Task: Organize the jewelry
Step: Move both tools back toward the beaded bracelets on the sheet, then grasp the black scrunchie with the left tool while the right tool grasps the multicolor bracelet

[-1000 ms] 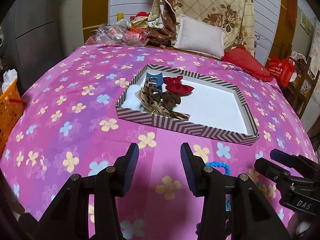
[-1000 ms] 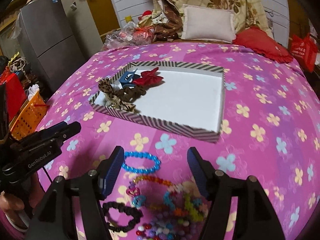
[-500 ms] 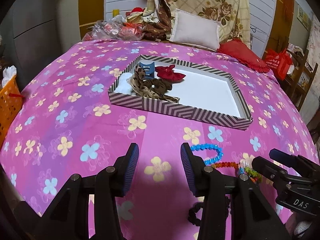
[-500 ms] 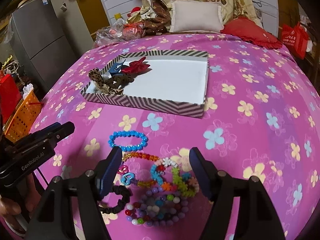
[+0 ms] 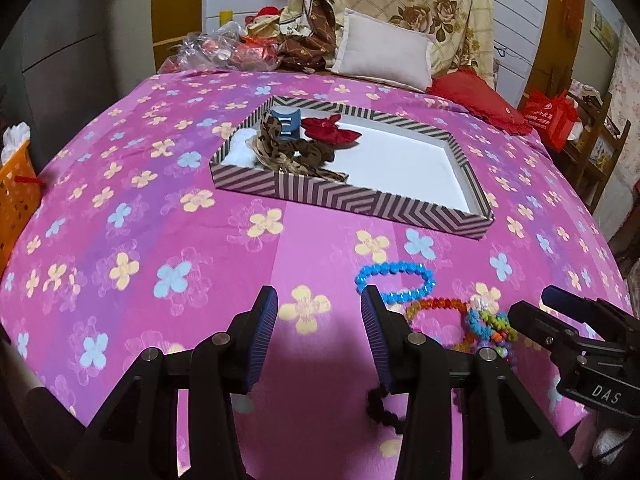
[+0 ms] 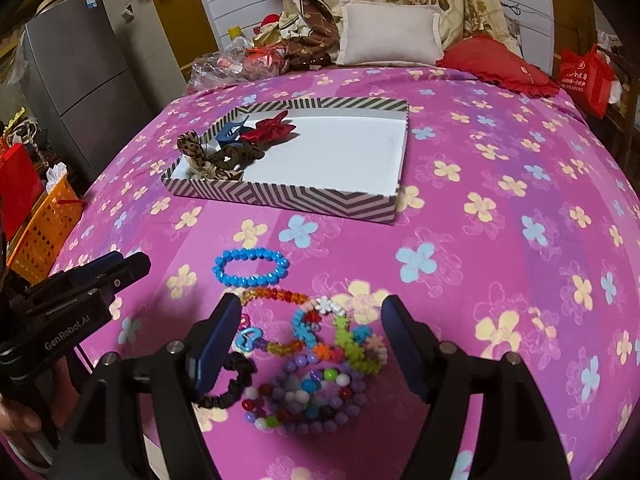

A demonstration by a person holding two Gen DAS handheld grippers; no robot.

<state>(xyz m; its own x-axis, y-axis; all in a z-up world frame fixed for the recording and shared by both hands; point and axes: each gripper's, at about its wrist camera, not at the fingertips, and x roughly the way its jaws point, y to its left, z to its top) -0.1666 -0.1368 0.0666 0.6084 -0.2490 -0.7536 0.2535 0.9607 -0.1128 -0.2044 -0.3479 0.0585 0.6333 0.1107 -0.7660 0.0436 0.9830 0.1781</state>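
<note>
A striped tray (image 5: 352, 200) (image 6: 280, 196) lies on the pink flowered bedspread and holds a blue clip (image 5: 286, 124), a red bow (image 6: 270, 130) and leopard scrunchies (image 6: 208, 154). Near me lie a blue bead bracelet (image 6: 250, 266) (image 5: 396, 278), an orange bead bracelet (image 6: 276, 294), a flower-bead bracelet (image 6: 340, 332), a multicolour bead bracelet (image 6: 308, 400) and a black scrunchie (image 6: 226, 384). My right gripper (image 6: 310, 344) is open and empty, above the bracelet pile. My left gripper (image 5: 318, 336) is open and empty, left of the pile.
Pillows (image 6: 388, 38) and a red cushion (image 6: 496, 64) lie at the bed's far end with plastic bags (image 5: 224, 50). An orange basket (image 6: 40, 224) stands off the left edge, a grey fridge (image 6: 80, 76) behind it. A red bag (image 5: 552, 118) stands at the right.
Both grippers have pulled back from the tray toward the near edge of the bed. The bracelet pile has come into fuller view under the right gripper. Both stay open.
</note>
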